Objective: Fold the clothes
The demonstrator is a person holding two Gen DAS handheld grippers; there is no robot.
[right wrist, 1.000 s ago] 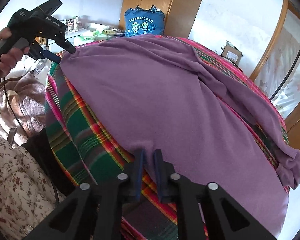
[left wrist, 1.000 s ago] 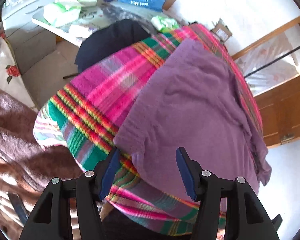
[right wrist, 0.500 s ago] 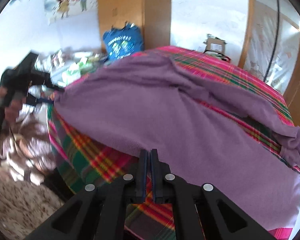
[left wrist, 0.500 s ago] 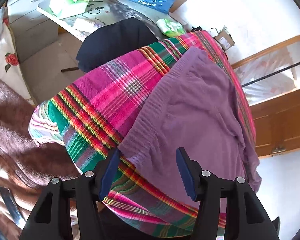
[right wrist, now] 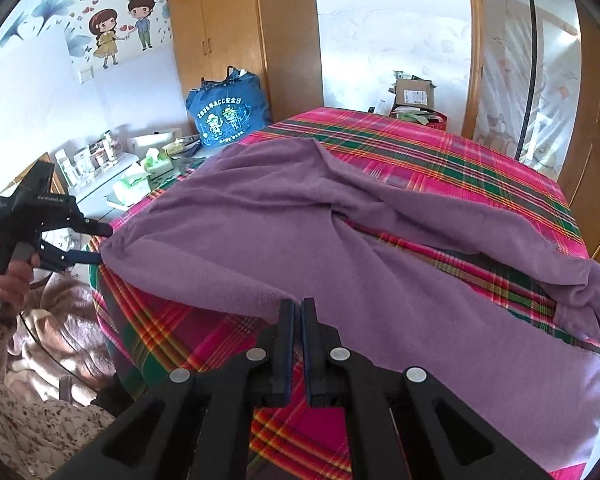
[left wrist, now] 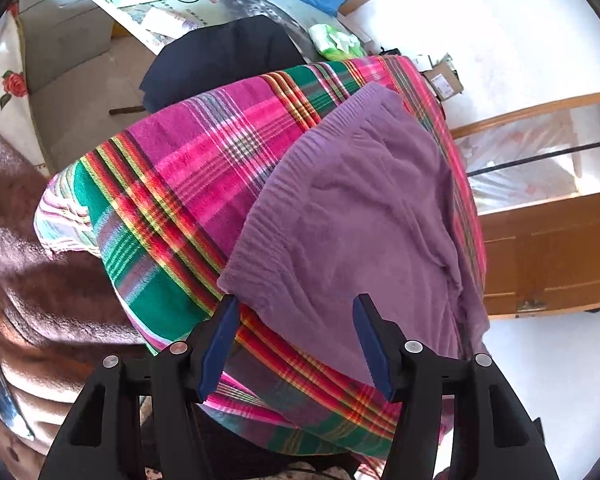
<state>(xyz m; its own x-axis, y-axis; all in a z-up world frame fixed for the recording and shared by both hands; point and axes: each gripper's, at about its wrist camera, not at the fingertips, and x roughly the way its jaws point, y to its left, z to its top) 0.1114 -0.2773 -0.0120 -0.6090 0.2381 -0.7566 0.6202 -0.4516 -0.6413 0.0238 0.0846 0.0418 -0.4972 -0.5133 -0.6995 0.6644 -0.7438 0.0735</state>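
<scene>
purple garment (right wrist: 340,240) lies on plaid-covered bed (right wrist: 440,152).

Both views bright with daylight; the white wall (left wrist: 480,36) in the left wrist view is blown out nearly featureless, and sun patches glare on the brown blanket (left wrist: 28,312) at lower left. Strong fisheye curvature: the wardrobe (right wrist: 236,32) edges bow, black vignette fills the corners. Focus sharp on the purple garment (right wrist: 340,232), no motion blur, only soft shadows in its folds.
</scene>
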